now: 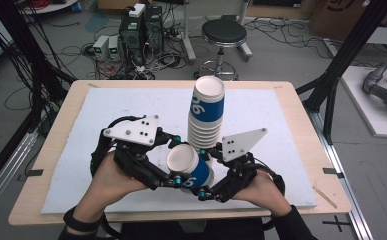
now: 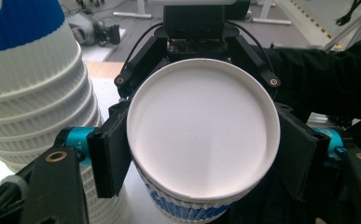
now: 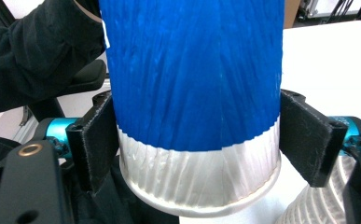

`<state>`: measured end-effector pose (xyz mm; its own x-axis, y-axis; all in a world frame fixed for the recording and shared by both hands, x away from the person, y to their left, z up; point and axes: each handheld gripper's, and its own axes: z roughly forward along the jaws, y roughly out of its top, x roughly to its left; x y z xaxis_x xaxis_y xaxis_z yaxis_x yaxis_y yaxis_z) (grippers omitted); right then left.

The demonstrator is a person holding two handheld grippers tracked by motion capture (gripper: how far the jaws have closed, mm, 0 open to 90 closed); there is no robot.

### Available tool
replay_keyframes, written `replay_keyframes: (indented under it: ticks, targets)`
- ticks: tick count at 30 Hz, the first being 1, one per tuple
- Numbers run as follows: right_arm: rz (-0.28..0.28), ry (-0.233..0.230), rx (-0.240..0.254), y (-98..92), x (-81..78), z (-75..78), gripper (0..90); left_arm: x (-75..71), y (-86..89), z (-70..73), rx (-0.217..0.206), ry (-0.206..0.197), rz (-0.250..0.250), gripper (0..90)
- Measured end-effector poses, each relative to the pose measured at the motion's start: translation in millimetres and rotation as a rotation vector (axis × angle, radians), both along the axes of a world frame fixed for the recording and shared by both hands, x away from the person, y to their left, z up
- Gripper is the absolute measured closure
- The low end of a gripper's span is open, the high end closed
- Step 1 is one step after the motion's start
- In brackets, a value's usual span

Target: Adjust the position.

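Resting under everything, your wooden tabletop carries a white foam board that covers most of it. Near the board's middle stands a tilted stack of blue-and-white paper cups, nested with ribbed white rims showing below the top cup; it leans slightly toward the far edge.

You hold a single paper cup just in front of the stack's base, lying on its side above the board with its open mouth facing your left. Your left gripper meets it from the left, and in the left gripper view its fingers press against the cup on either side near the rim. Your right gripper comes from the right, and in the right gripper view its fingers are clamped on the cup low on its wall, near the bottom rim. So both grippers grip the same cup, one at each end. The stack's ribbed rims sit just beside your left gripper.
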<state>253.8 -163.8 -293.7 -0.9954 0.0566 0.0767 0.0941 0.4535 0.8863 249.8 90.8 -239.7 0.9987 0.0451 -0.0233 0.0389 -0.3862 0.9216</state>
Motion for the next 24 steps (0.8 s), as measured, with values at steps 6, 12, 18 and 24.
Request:
replay_keyframes:
  ticks: [6, 12, 18, 24]
  targets:
    - [-0.01, -0.003, 0.045, -3.6, -0.8, 3.1, 17.6, 2.1, 5.8, 0.1, -0.079, 0.016, -0.005, 28.9]
    - [-0.025, 0.011, 0.119, -10.0, -0.6, 7.2, 14.8, 2.8, 9.7, 1.3, -0.157, 0.022, -0.002, 28.9]
    - [-0.043, 0.029, 0.179, -14.5, 0.1, 9.3, 13.5, 2.3, 15.0, 3.3, -0.241, 0.018, 0.009, 29.0]
    - [-0.05, 0.06, 0.231, -15.8, 0.0, 9.5, 13.5, 3.5, 22.5, 4.3, -0.324, 0.021, 0.011, 29.0]
